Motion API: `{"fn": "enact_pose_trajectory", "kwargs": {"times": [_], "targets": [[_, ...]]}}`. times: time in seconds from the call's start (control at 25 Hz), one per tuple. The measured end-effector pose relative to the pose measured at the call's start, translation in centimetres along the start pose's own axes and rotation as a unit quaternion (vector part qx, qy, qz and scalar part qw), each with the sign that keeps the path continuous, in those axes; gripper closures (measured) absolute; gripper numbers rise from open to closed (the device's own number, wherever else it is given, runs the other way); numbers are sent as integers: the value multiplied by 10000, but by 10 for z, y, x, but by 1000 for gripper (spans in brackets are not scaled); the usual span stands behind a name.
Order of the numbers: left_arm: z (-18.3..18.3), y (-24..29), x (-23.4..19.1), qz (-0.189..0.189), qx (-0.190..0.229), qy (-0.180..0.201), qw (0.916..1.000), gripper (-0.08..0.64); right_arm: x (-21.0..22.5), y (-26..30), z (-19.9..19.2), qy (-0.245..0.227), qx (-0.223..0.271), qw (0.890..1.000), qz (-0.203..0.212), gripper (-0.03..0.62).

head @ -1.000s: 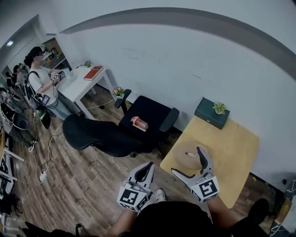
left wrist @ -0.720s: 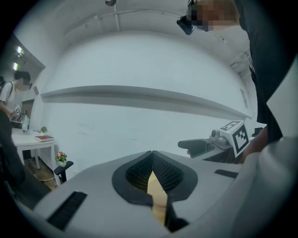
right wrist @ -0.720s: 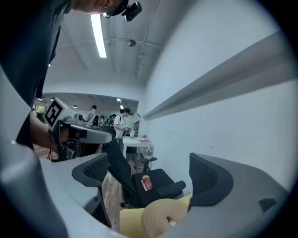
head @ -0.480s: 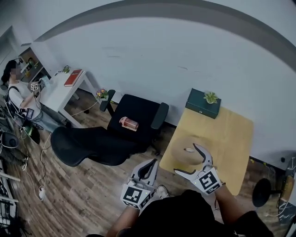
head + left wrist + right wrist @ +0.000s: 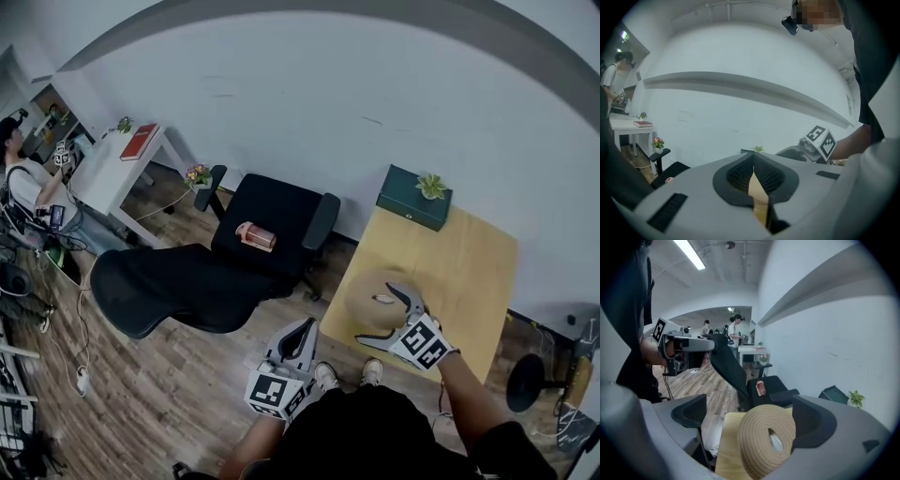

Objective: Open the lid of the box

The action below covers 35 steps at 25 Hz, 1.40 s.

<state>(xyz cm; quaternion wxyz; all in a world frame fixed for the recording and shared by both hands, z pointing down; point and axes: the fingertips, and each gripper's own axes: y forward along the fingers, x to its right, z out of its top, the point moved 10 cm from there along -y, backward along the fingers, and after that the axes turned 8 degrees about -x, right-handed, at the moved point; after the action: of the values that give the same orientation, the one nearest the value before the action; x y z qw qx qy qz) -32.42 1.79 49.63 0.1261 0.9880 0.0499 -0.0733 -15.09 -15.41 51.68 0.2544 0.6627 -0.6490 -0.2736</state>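
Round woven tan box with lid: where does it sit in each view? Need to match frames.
Head view: round woven tan box on the wooden table's near-left part, at the right gripper.
Right gripper view: bottom centre, between the open jaws.
Left gripper view: not identifiable.
Shared landmark: small potted plant.

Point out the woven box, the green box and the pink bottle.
woven box [image 5: 366, 286], head view, lid top.
green box [image 5: 409, 210], head view, front side.
pink bottle [image 5: 255, 235], head view, body.
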Motion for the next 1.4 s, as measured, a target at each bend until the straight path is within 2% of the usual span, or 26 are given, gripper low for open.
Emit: {"fn": "enact_pose_trajectory", "kwargs": {"times": [0.24, 0.44, 0.6, 1.0, 1.16, 1.4], "targets": [[-9, 7, -2, 227, -43, -92, 9997, 540, 11, 33, -23, 1, -1035, 9941, 321, 32], [-13, 6, -3, 346, -53, -150, 9993, 541, 19, 55, -35, -194, -1902, 9799, 570, 68], [-16, 3, -3, 431, -66, -223, 9988, 541, 20, 66, -39, -228, -2357, 9688, 734, 103], [-26, -1, -5, 519, -188, -397, 9977, 541, 25, 91, -55, -232, -3092, 9476, 766, 124], [-26, -2, -6, 512, -118, -597, 9968, 541, 25, 88, -50, -345, -3031, 9501, 651, 185], [-20, 3, -1, 449, -64, -524, 9976, 541, 24, 89, -50, -489, -3000, 9498, 738, 223]]}}
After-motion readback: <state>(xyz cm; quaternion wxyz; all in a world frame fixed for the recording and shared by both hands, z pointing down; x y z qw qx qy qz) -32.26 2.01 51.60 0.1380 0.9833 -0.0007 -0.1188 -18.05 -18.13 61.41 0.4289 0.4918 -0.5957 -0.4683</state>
